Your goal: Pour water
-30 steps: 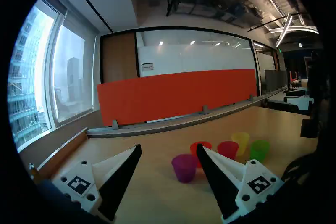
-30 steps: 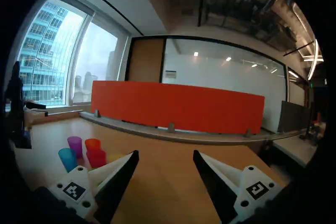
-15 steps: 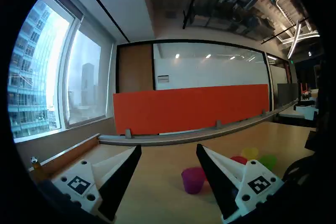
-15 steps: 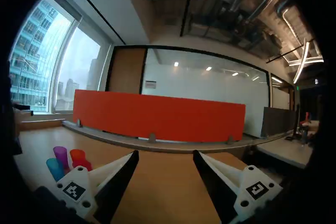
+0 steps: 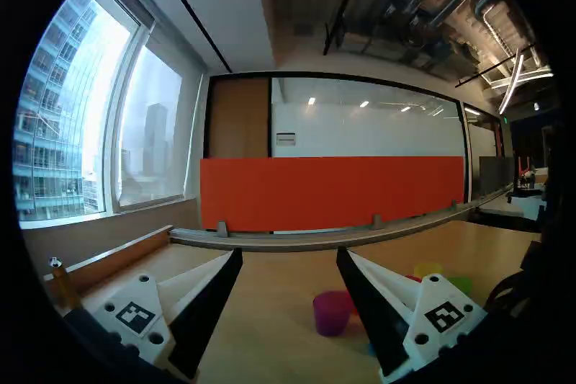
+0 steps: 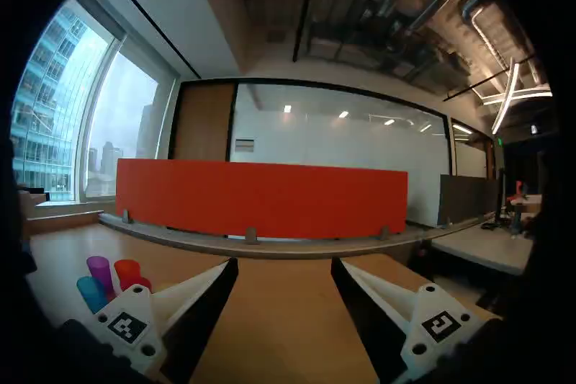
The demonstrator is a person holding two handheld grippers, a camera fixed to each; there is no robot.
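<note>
An orange divider panel (image 5: 331,193) backs the wooden desk (image 5: 288,305), with tall windows (image 5: 147,146) beside it.

The table (image 5: 281,326) is pale wood, smooth with a soft sheen. The purple cup (image 5: 331,312), at 5 o'clock in the left gripper view, looks like translucent plastic. The left gripper (image 5: 288,250) and right gripper (image 6: 284,260) have white matt plastic fingers (image 5: 392,287) with black matt inner faces. The orange screen (image 5: 331,193) at 12 o'clock is matt, and its rail (image 5: 309,238) looks like dull grey metal. The glass wall (image 5: 360,128) above is glossy.
</note>
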